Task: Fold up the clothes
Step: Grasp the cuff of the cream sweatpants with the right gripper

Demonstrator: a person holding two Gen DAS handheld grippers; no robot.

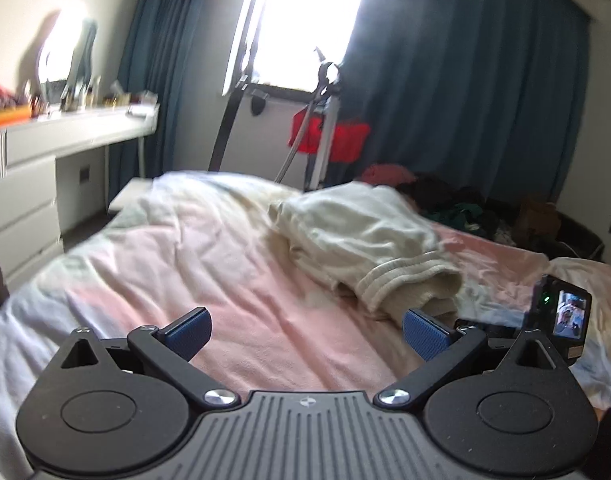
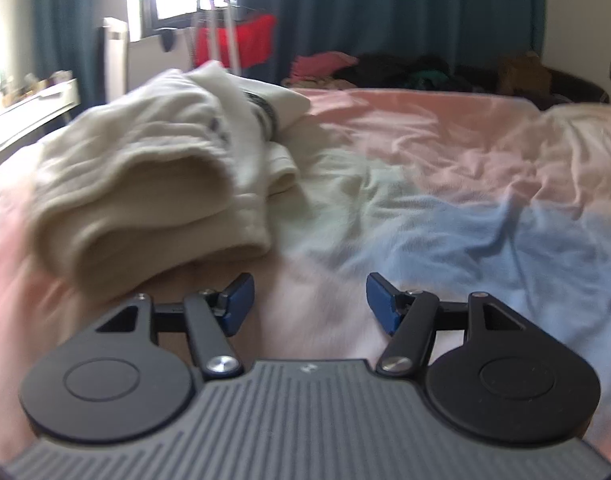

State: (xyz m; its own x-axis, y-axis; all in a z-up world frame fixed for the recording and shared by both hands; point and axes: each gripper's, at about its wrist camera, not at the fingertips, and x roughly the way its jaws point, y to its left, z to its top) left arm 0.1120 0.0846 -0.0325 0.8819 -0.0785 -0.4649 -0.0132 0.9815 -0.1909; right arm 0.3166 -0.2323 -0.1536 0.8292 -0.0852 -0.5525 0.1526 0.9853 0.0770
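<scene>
a cream sweatshirt (image 1: 365, 236) lay bunched and partly folded on the bed (image 1: 209, 276), its ribbed hem toward the cameras, resting on a blanket of pink, pale green and blue patches. in the left wrist view the left gripper (image 1: 307, 334) hovered over the pink part of the blanket with its blue pads (image 1: 189, 332) spread wide and nothing between them; the sweatshirt's hem sat just beyond its right pad. in the right wrist view the right gripper (image 2: 309, 304) was also parted with only blanket showing in the gap, and the sweatshirt (image 2: 153, 184) lay ahead and to its left, apart from the fingers. a small camera screen (image 1: 563, 312) showed at the right edge of the left view. dark clothes (image 2: 405, 70) were piled at the far side of the bed, before blue curtains (image 1: 465, 92); a white desk (image 1: 65, 140) stood at the left.
</scene>
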